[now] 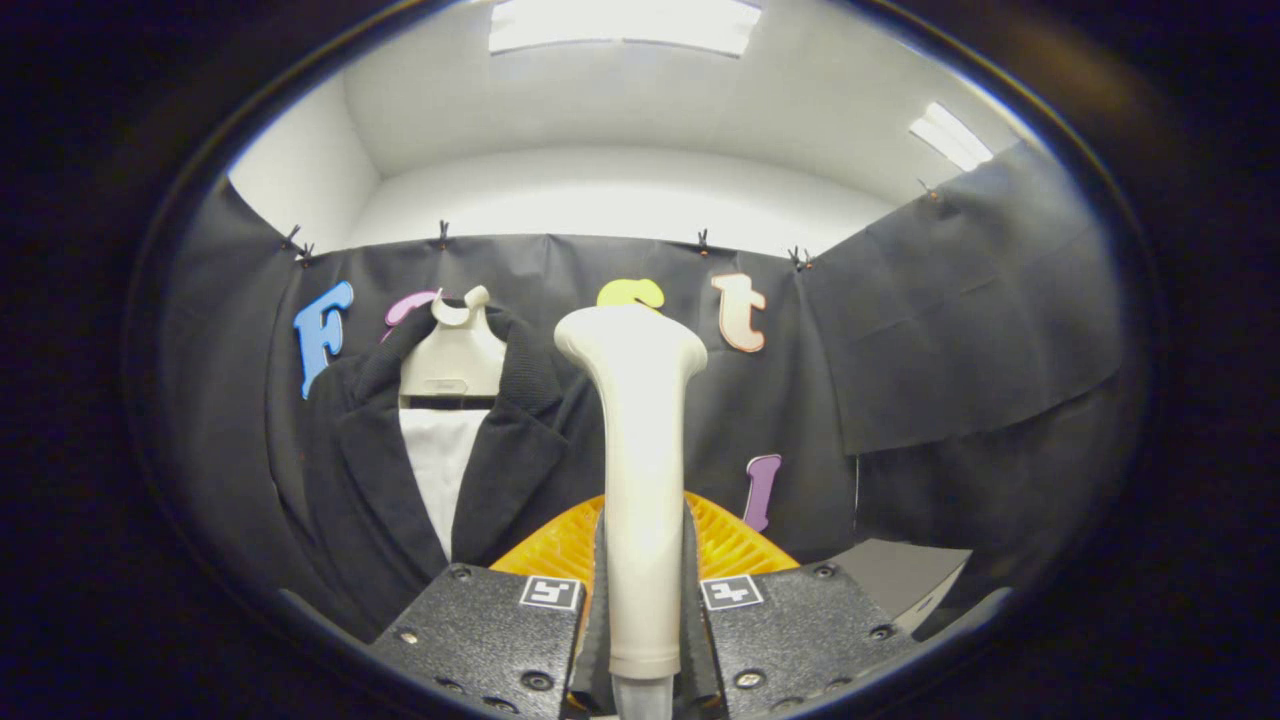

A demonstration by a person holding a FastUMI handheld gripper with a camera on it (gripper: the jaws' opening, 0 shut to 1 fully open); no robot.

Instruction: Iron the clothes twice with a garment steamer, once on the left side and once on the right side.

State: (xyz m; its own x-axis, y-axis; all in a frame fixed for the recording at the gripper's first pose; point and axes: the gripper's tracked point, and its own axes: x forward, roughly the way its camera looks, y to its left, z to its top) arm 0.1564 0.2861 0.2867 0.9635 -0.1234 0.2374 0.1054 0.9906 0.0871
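Steamer [640, 470]: upright, clamped between both fingers of the claw [642, 600], head just right of the jacket.
Jacket [400, 480]: dark, hung on a pale form [453, 365] beyond the fingers, to their left.
Step, by judgement: approaching the first pass.
Advice: bring head to one lapel, glide evenly, avoid snagging.

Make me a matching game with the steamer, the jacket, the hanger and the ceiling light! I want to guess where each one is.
Things:
1. garment steamer
2. dark jacket
3. hanger
4. ceiling light

Places:
A. high above the booth's wall
B. inside the collar, holding it up
C. clamped upright in the gripper
D. hanging beyond the fingers, beside the steamer

Pairs: 1-C, 2-D, 3-B, 4-A
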